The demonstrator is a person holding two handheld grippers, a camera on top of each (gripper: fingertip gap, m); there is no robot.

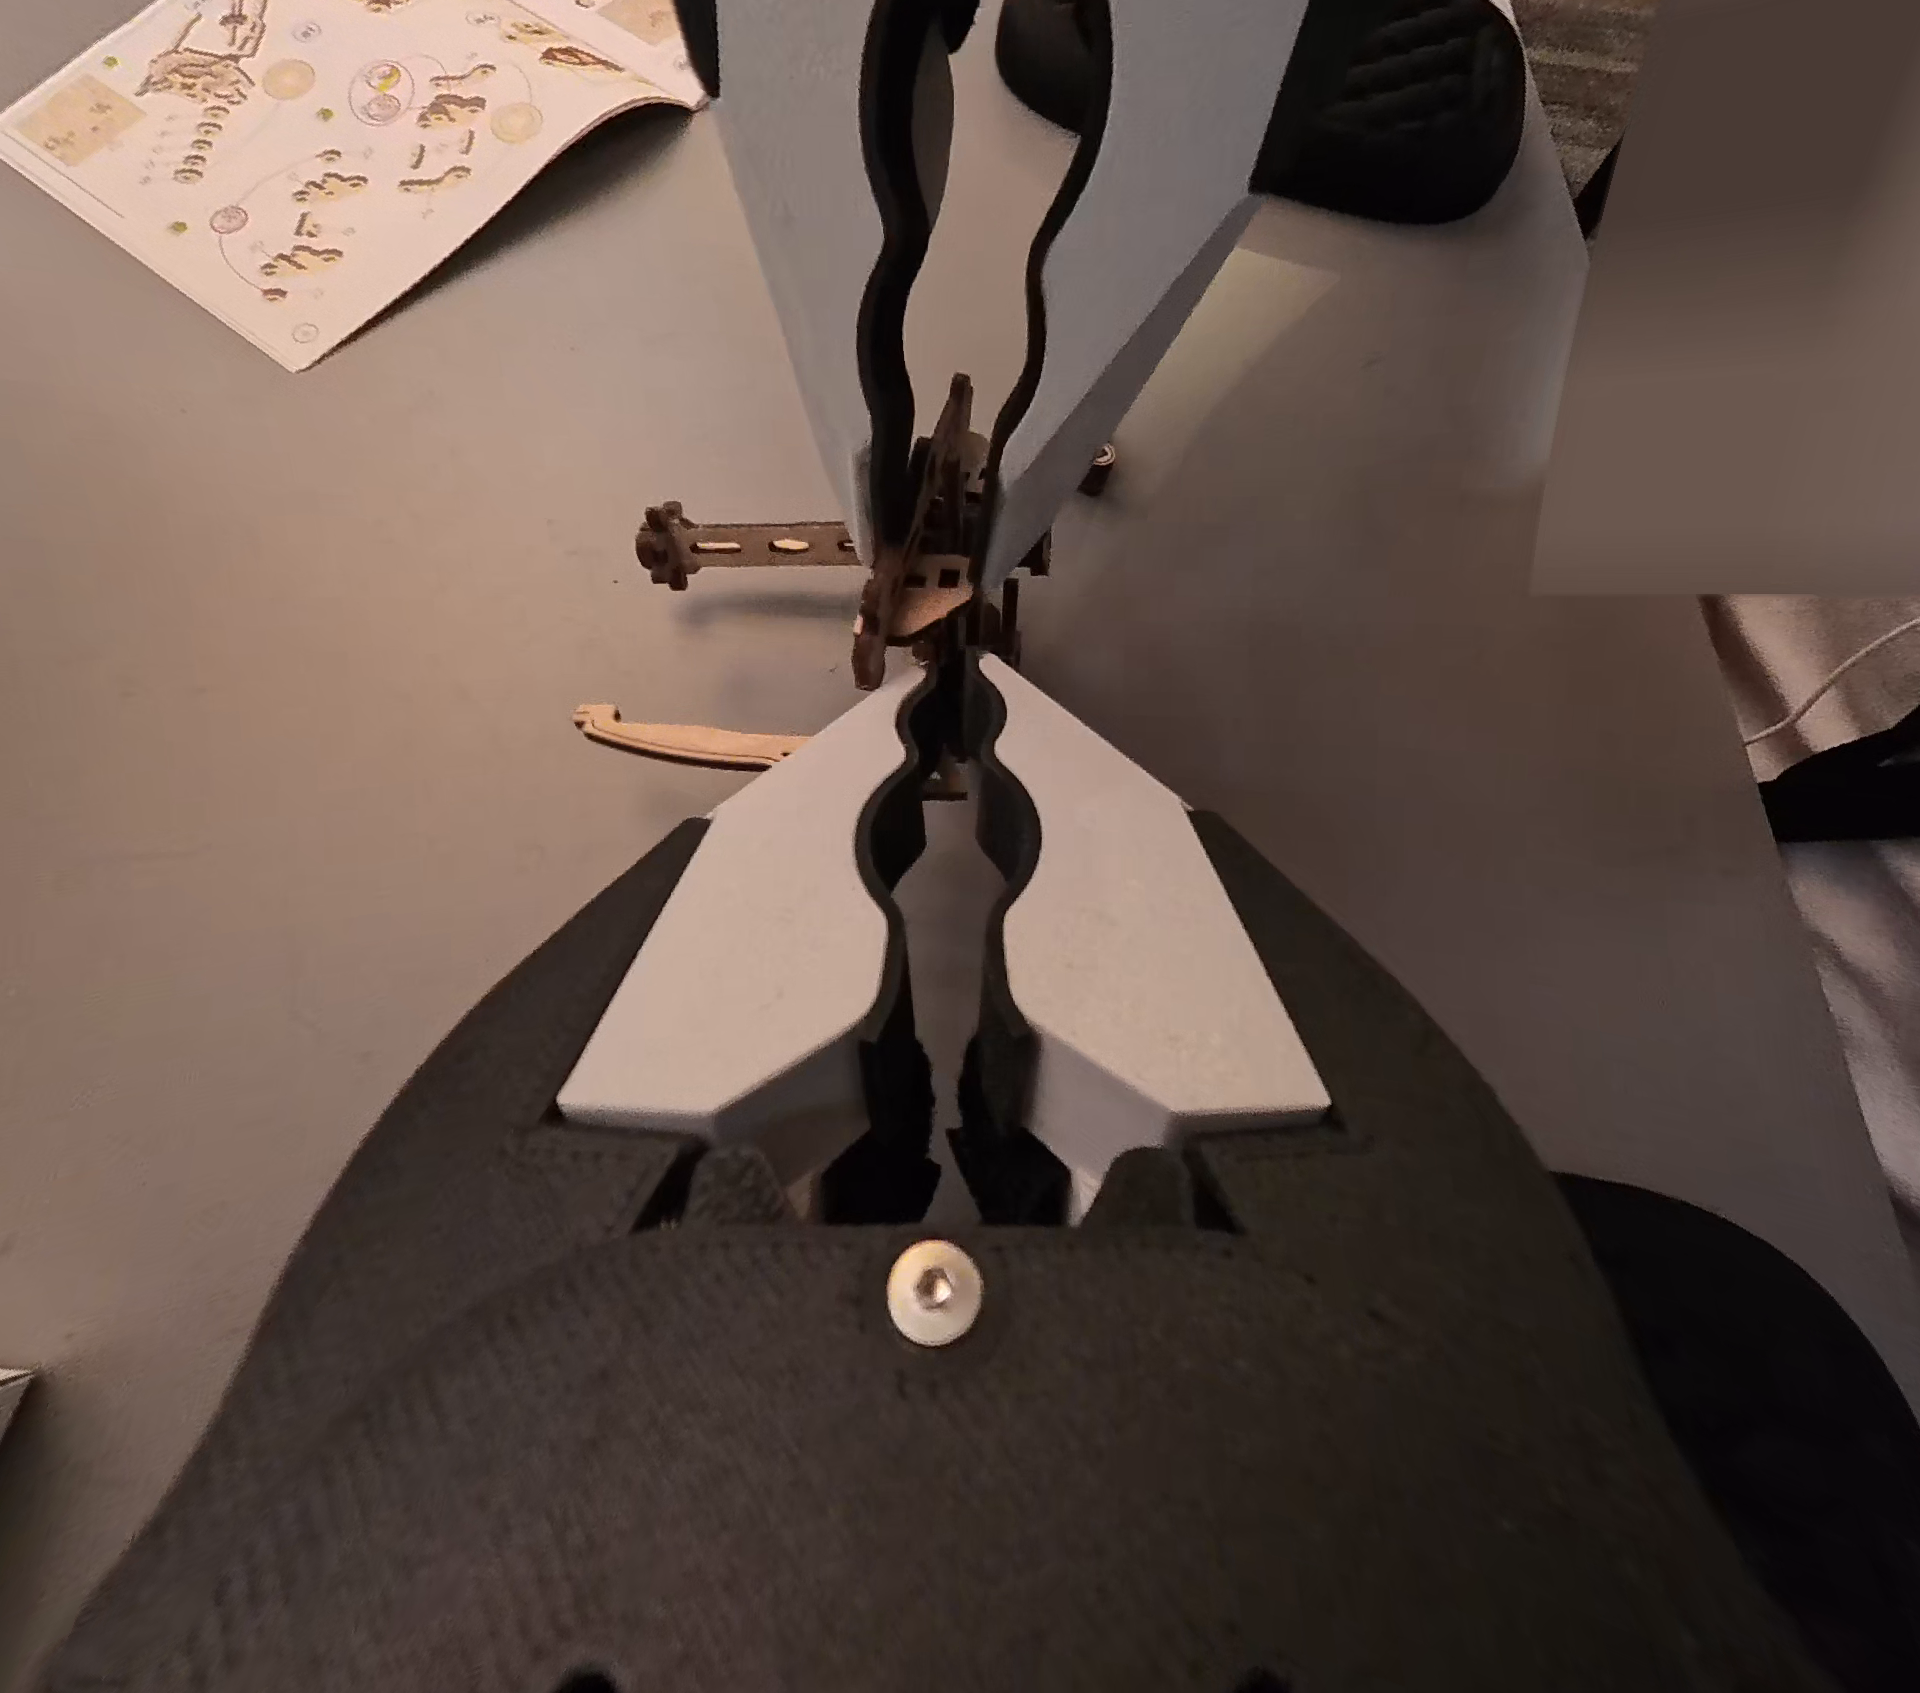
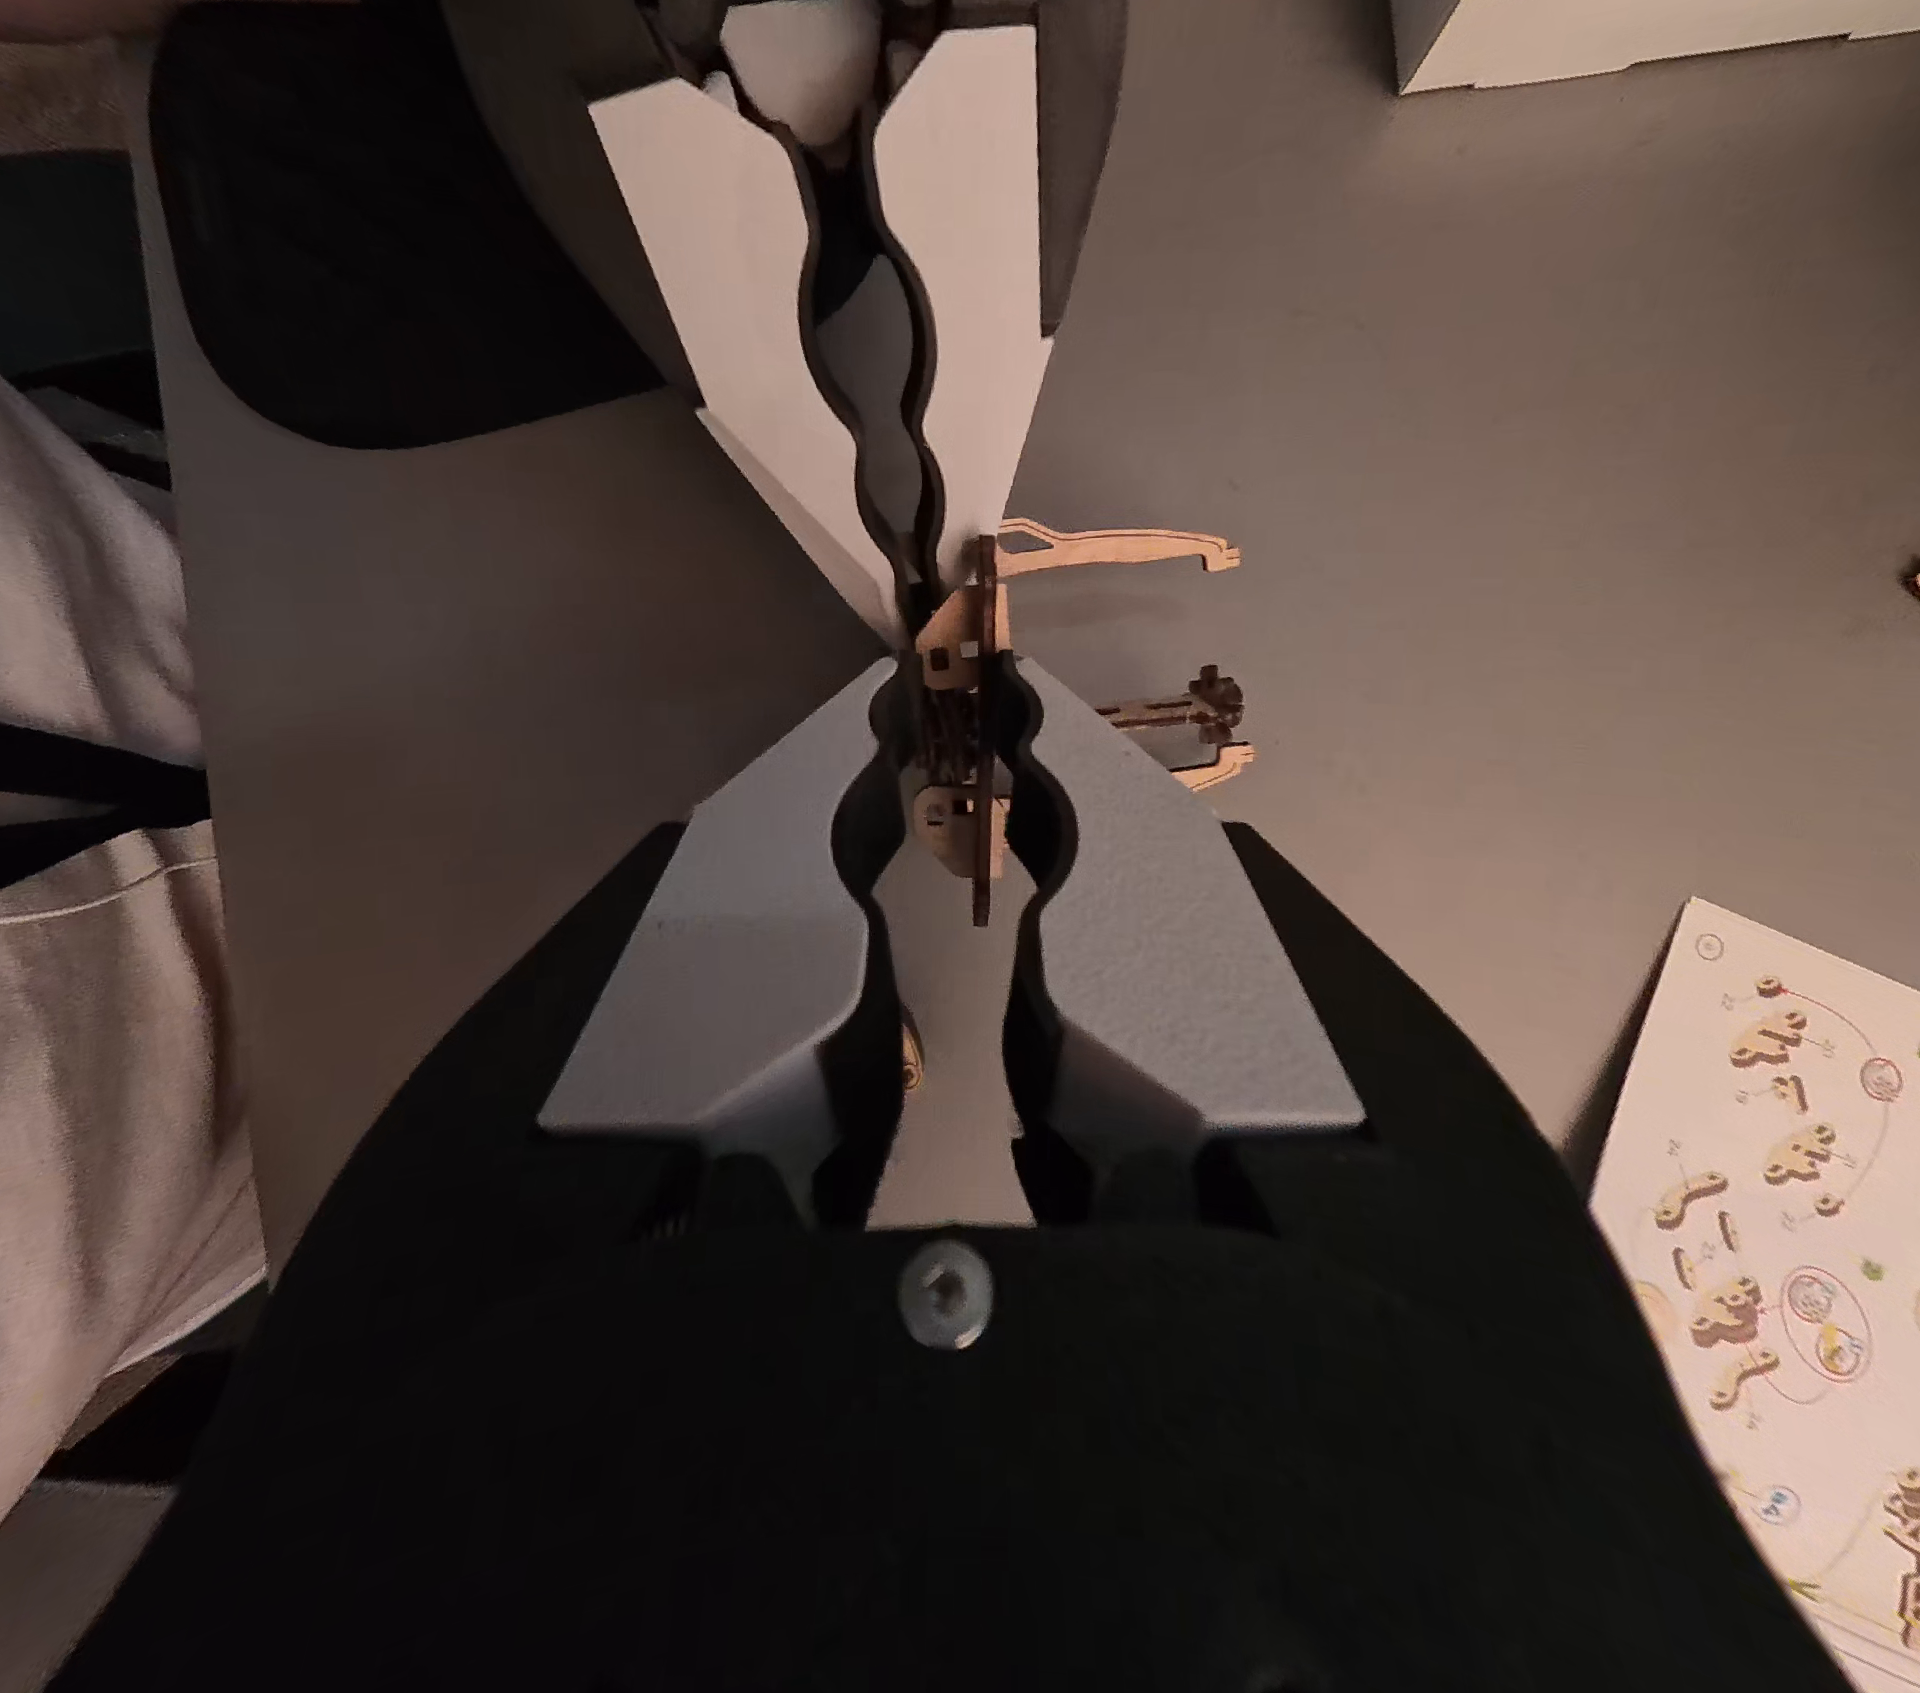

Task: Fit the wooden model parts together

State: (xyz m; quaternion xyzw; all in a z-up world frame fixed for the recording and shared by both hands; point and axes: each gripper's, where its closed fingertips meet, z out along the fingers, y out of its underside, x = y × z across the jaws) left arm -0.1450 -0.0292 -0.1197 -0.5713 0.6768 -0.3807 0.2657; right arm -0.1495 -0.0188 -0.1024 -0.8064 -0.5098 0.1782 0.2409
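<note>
Over the grey counter (image 1: 312,708), far to the left, lies an open paper booklet with drawings (image 1: 343,116). Next come a dark notched wooden strip (image 1: 748,547) and a pale curved wooden piece (image 1: 686,734). At the middle, the left tool (image 1: 951,682) and right tool (image 2: 951,687) meet tip to tip, both squeezed tight on the small brown wooden model (image 2: 961,677), held above the counter.
</note>
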